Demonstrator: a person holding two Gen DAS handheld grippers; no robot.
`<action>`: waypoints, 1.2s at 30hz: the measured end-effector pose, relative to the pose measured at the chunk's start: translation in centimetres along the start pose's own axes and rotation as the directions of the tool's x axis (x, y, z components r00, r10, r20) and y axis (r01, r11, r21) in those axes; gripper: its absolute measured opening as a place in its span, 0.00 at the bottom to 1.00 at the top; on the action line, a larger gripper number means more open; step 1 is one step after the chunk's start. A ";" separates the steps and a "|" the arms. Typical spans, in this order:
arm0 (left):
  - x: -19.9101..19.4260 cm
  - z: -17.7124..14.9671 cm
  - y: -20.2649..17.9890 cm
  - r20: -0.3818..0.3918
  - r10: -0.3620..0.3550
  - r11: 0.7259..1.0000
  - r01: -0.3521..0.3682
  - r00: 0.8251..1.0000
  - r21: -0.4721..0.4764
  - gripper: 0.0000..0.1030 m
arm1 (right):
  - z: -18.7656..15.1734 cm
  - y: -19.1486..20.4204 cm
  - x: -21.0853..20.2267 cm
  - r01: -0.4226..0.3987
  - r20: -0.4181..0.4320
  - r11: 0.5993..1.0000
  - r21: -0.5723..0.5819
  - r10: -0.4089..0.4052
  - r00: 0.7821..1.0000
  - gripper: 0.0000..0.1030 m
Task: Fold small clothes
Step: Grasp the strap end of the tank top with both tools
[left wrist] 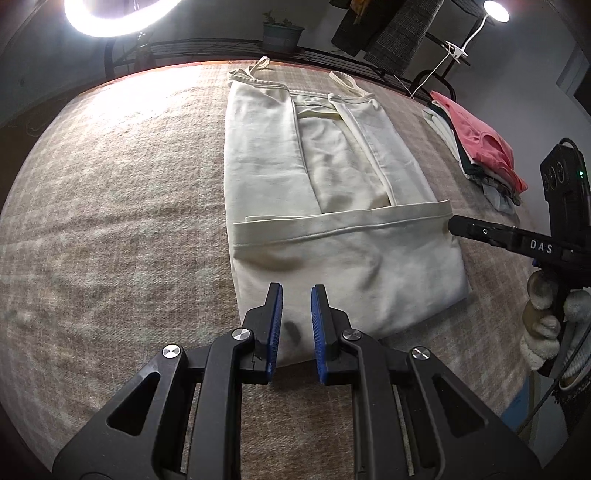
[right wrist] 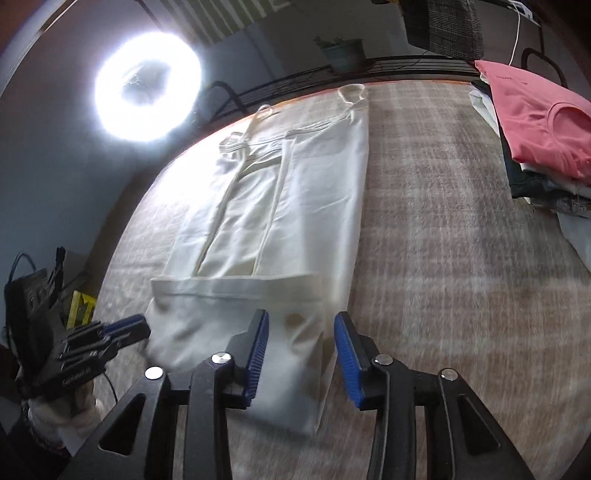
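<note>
A cream strap top (left wrist: 332, 192) lies flat on the beige checked cloth, both long sides folded inward and its near hem end folded up over them. It also shows in the right wrist view (right wrist: 288, 221). My left gripper (left wrist: 296, 291) is open and empty, hovering over the top's near folded edge. My right gripper (right wrist: 301, 317) is open and empty above the top's near right corner. The right gripper also shows in the left wrist view (left wrist: 458, 225), beside the folded hem's right end. The left gripper shows in the right wrist view (right wrist: 136, 326) at the top's near left corner.
A stack of folded clothes with a pink top (left wrist: 480, 144) uppermost sits at the right (right wrist: 543, 122). A ring light (right wrist: 147, 88) glares at the far left. A black metal rack (left wrist: 207, 46) with a potted plant (left wrist: 282, 35) runs behind the table.
</note>
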State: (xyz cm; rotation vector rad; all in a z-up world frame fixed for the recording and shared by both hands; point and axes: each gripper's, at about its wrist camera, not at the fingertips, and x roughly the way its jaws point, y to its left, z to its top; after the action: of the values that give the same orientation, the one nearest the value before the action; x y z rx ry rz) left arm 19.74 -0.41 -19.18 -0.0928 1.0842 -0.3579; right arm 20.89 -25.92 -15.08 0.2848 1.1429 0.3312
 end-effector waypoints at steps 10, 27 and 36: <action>1.0 1.0 0.9 -0.010 0.055 0.998 -0.055 0.998 -0.018 0.13 | -1.0 -0.7 0.2 0.065 -0.036 0.997 -0.030 -0.066 0.997 0.00; 2.0 10.3 5.0 0.058 0.083 0.993 -0.078 0.995 -0.091 0.37 | 6.9 -1.8 -0.4 0.037 0.048 0.994 -0.107 -0.032 0.998 0.36; 8.1 17.0 8.6 0.027 0.091 0.988 -0.087 0.996 -0.128 0.37 | 13.1 -4.5 4.0 0.000 0.021 1.000 -0.026 0.001 1.000 0.39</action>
State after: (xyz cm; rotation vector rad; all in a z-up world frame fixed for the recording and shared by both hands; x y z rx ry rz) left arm 40.07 3.27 -20.15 -0.1627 1.0748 -0.2065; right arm 34.99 -29.18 -15.06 0.2649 1.1169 0.3430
